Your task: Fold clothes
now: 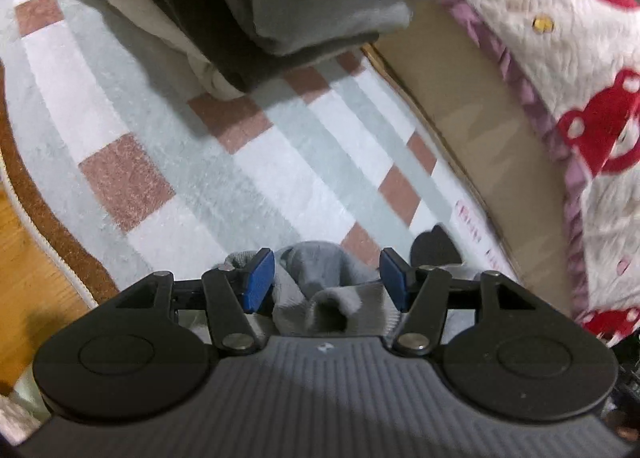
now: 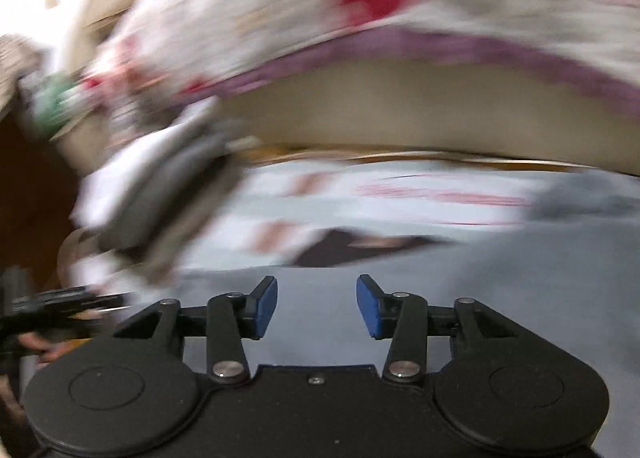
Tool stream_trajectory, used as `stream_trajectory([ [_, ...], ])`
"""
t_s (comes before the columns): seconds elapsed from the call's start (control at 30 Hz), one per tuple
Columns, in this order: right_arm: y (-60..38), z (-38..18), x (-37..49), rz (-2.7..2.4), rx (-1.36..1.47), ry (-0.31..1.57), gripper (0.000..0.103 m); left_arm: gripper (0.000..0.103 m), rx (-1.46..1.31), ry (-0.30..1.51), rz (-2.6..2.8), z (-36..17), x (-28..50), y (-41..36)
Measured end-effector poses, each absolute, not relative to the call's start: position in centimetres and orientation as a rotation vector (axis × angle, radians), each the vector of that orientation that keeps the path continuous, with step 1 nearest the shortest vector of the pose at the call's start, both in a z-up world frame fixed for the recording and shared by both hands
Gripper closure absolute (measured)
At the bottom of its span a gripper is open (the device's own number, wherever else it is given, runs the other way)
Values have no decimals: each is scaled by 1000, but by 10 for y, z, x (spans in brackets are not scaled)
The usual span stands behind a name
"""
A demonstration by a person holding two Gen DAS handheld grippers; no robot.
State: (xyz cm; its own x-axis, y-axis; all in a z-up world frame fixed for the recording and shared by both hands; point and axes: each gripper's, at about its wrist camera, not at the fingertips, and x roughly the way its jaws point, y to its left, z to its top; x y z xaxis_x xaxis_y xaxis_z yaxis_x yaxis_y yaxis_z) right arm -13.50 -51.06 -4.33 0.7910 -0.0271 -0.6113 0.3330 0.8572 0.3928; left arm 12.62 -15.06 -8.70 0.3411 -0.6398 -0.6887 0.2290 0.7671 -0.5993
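Holding a bunched grey garment (image 1: 320,290) between its blue pads, my left gripper (image 1: 326,280) stands half wide over the striped rug (image 1: 168,162). My right gripper (image 2: 317,306) is parted, empty, above grey cloth (image 2: 500,278); its view is blurred.

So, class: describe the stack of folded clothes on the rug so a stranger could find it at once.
Start from the striped rug beside the cardboard box. At its far end lies the stack of folded clothes, layered white, grey, dark and beige. Unlike the crumpled grey garment between the left gripper pads, it is neatly squared.
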Motion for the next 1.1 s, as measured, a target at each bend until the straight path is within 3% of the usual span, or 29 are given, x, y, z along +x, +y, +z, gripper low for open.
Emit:
stream_trajectory([
  [0.07, -489, -42, -85, -62, 472, 631, 49, 37, -413, 1070, -619, -84, 124, -154],
  [0.1, -480, -41, -63, -7, 437, 622, 41, 34, -397, 1070, -634, -84, 124, -157],
  [0.3, -464, -68, 40, 92, 279, 862, 33, 34, -377, 1174, -663, -101, 127, -165],
  [0.33, -467, -79, 49, 92, 291, 925, 33, 40, -379, 1193, -667, -103, 127, -164],
  [0.37, -469, -90, 58, 92, 303, 987, 33, 70, -410, 1198, -694, -103, 126, -161],
  [0.4, -473, -101, 57, 145, 370, 1056, 41, 86, -443, 1202, -722, -103, 124, -157],
  [0.43, -477, -112, 56, 202, 441, 1124, 67, 88, -481, 1197, -758, -100, 122, -153],
  [0.47, -476, -116, 46, 266, 465, 1163, 79, 88, -484, 1175, -786, -95, 118, -151],
  [0.7, -433, -138, -27, 353, 456, 1341, 88, 80, -300, 1106, -679, -63, 100, -147],
  [0.77, -421, -147, -43, 332, 432, 1376, 88, 54, -234, 1016, -595, -45, 100, -136],
  [0.8, -417, -148, -47, 323, 417, 1381, 88, 50, -252, 1001, -589, -41, 103, -129],
  [0.93, -408, -139, -54, 321, 373, 1380, 88, 50, -388, 1200, -624, -60, 116, -120],
  [1.1, -409, -143, -59, 331, 348, 1377, 88, 44, -215, 1270, -640, -78, 94, -151],
])
